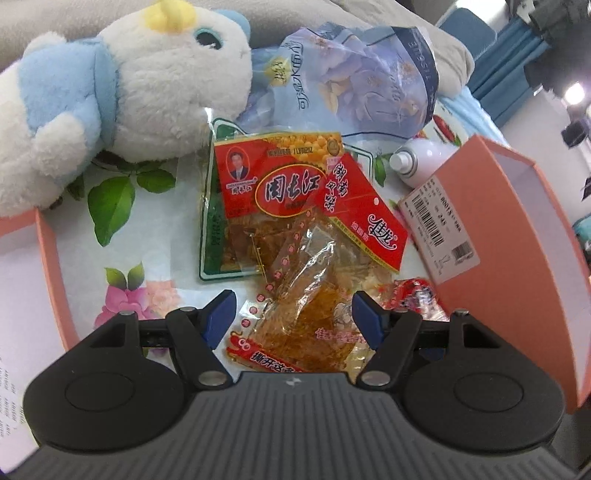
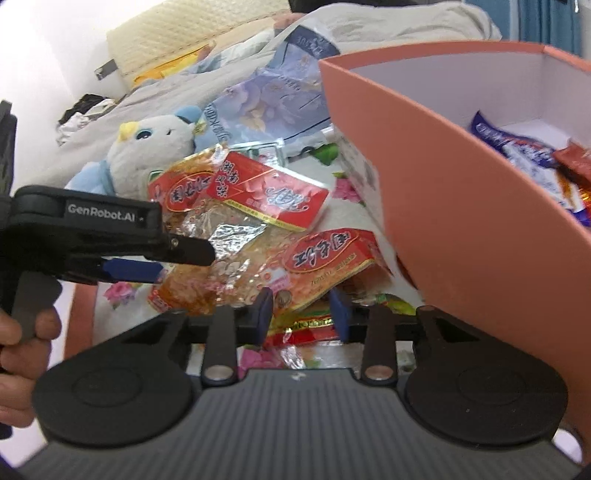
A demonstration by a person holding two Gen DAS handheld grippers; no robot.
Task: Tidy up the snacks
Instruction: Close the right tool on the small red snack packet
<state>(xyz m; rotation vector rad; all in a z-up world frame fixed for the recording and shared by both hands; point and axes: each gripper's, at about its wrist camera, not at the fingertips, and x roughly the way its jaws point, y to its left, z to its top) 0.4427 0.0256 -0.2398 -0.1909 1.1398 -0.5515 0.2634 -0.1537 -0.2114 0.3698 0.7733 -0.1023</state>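
Several red and clear snack packets (image 1: 280, 192) lie heaped on a floral cloth. My left gripper (image 1: 293, 319) hangs open over the pile, and a clear packet of orange snack (image 1: 306, 295) sits between its blue pads (image 1: 221, 317) without being pressed. In the right wrist view the left gripper (image 2: 177, 264) comes in from the left, held by a person's hand (image 2: 22, 332). My right gripper (image 2: 302, 317) stands narrow, its pads against a red packet with a yellow-green band (image 2: 303, 325). Close on the right is the pink box (image 2: 461, 221), with purple and red snacks (image 2: 535, 155) inside.
A blue-and-white plush toy (image 1: 129, 85) and a blue tissue pack (image 1: 351, 81) lie behind the pile. A white bottle (image 1: 417, 162) lies by the pink box (image 1: 517, 240). A second pink box wall (image 1: 48, 258) stands on the left. Grey bedding (image 2: 369, 22) fills the background.
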